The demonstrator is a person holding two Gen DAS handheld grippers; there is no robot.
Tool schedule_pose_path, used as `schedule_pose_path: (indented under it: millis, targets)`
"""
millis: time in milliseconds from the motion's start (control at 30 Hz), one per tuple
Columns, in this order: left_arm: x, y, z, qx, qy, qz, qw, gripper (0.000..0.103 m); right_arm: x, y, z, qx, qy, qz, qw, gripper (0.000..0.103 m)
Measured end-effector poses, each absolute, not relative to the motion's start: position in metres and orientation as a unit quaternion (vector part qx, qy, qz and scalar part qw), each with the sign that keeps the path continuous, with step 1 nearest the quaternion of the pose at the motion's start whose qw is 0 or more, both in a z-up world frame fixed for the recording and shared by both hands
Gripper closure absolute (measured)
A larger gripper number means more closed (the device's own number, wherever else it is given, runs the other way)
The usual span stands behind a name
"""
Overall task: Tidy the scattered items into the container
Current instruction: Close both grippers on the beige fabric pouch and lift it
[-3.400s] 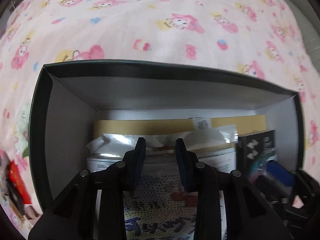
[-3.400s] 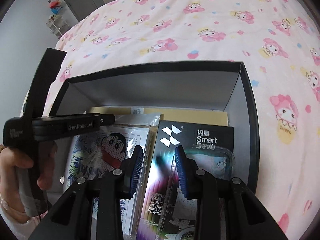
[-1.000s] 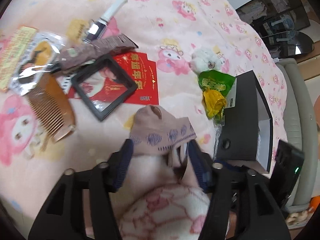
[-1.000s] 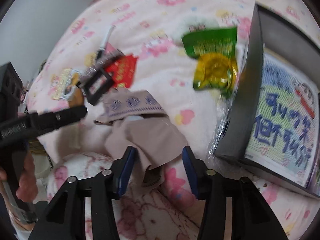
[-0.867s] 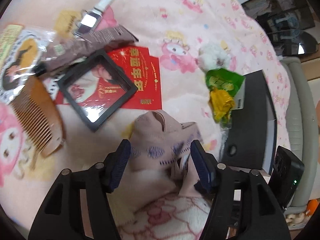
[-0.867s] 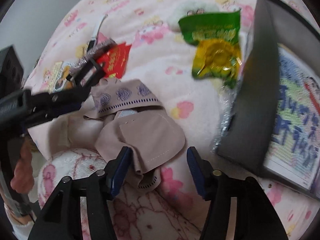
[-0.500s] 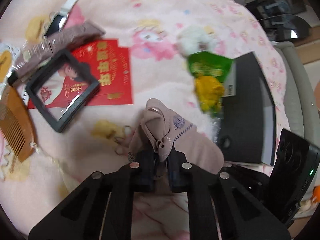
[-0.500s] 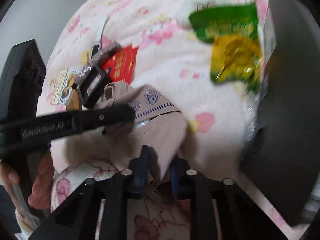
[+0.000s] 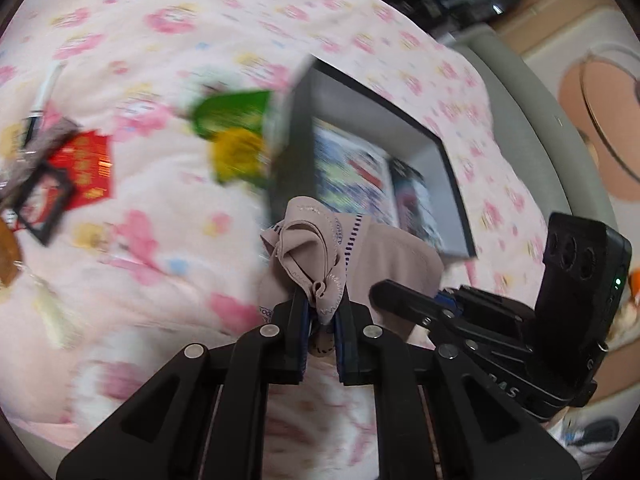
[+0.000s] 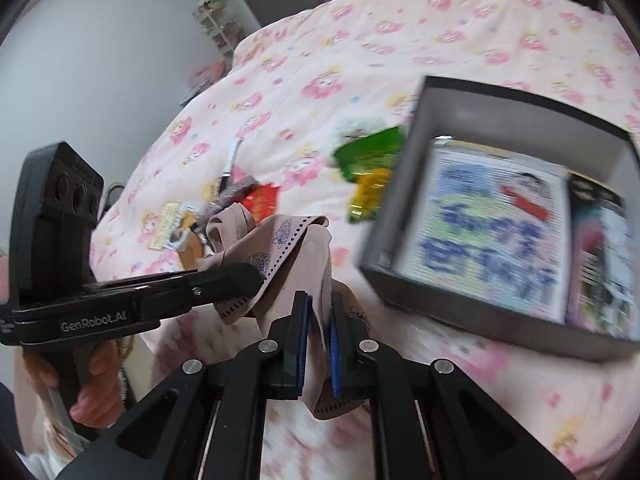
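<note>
Both tools carry one piece of beige cloth [image 9: 316,248] above the pink bed [image 9: 152,248]: my left tool [image 9: 320,316] is pressed together on a bunched corner, and my right tool [image 10: 318,320] pinches another fold of the same cloth [image 10: 280,252], which hangs between them. The dark box [image 10: 460,308] sits toward the bed's far right side, already holding a printed packet [image 10: 488,236] and a black carton [image 10: 596,256]. I judge this the carry toward the box. To do it well, I would keep both tools level and close together so the cloth does not stretch or snag the box rim, clear the near wall, then lower before releasing. A green and yellow snack packet [image 10: 370,168] lies against the box's outer wall.
</note>
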State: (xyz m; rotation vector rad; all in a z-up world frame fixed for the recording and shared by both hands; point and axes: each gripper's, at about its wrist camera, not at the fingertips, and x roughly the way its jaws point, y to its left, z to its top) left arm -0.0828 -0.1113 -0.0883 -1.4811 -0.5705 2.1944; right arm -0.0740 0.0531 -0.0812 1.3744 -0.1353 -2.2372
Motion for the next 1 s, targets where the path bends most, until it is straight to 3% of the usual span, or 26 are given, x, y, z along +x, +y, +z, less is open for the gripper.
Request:
schedule_pose_path:
  millis: [233,467,700,833,1000]
  targets:
    - [-0.077,-0.037,-0.102,-0.557,-0.171,0.780,0.229,0.094,-0.050,0.136,-0.094,0.517,-0.083,-0.829,0.195,0.096]
    - [-0.074,-0.010,-0.121,-0.587,-0.159,0.768,0.201,0.094,-0.035,0.196,-0.113,0.533,-0.099,-0.830,0.134,0.096]
    - [-0.075,-0.003,-0.124,-0.599,-0.130,0.769,0.182,0.078,-0.036,0.223,-0.119,0.533,-0.123,-0.833,0.089,0.095]
    - [-0.077,-0.003,-0.129,-0.600,-0.124,0.768,0.185,0.064,-0.033,0.224,-0.126,0.537,-0.148,-0.824,0.100,0.093]
    - [-0.095,-0.003,-0.148,-0.619,-0.122,0.760,0.157,0.064,-0.035,0.220,-0.145,0.557,-0.162,-0.808,0.104,0.089]
